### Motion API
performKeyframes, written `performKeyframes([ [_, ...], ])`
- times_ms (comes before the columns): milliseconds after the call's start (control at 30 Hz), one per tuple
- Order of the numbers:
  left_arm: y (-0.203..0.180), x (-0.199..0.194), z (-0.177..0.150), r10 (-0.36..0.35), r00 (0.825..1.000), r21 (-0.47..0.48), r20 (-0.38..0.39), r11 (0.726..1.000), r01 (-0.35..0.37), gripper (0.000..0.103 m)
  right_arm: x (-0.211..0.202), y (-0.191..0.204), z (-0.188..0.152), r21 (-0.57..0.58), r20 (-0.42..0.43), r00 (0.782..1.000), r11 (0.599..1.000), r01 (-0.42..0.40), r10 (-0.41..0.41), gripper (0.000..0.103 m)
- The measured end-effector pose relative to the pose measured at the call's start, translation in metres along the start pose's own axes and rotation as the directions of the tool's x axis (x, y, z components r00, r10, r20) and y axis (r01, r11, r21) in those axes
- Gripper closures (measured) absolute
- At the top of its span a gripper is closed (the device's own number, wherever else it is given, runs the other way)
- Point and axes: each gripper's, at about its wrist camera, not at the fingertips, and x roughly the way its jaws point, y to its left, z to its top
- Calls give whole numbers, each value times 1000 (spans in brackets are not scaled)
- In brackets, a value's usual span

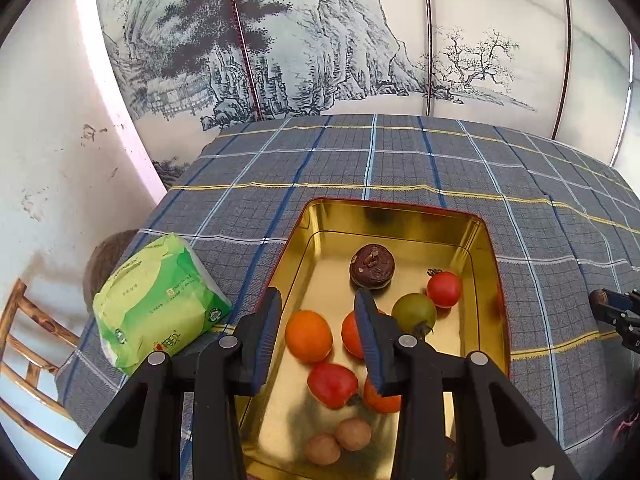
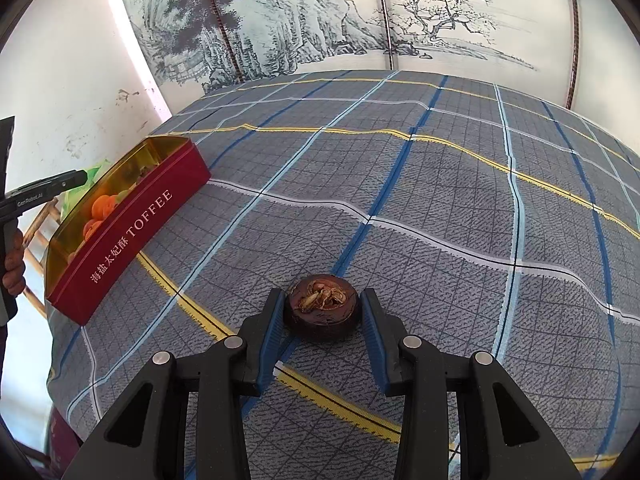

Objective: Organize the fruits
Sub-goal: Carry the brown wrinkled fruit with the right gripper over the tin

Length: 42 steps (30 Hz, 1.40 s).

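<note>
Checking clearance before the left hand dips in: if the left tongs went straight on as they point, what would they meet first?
Probably the orange fruit lying between the left tongs, on the floor of the gold tin; depth is uncertain.

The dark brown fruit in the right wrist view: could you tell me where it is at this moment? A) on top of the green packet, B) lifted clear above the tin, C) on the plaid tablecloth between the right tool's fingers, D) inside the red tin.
C: the dark brown fruit sits on the plaid tablecloth, flanked by the fingers of the right tool, well apart from the red tin.
</note>
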Motion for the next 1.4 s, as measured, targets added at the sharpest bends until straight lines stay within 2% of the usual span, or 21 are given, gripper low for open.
performKeyframes([
  [233,-7,-23,-14,31,1000,-19,4,999,-31,60,0,1,0,-8,-1,1000,1000,8,-8,64],
  [400,-13,-44,-22,106,993,-15,43,994,-105,37,-1,1,0,1,-10,1000,1000,3,-3,64],
  [500,-16,-57,-27,151,986,-15,73,989,-150,29,-4,3,-1,11,-13,1000,1000,-13,13,64],
  [833,-12,-77,-42,136,988,-70,73,989,-131,25,-22,37,5,-20,13,997,997,-75,75,64],
  [1167,-4,-87,-56,133,988,-112,77,986,-124,24,-32,109,23,-129,24,987,980,-153,157,64],
  [1400,10,-88,-70,134,988,-142,81,982,-121,20,-22,153,36,-176,3,976,961,-214,218,64],
])
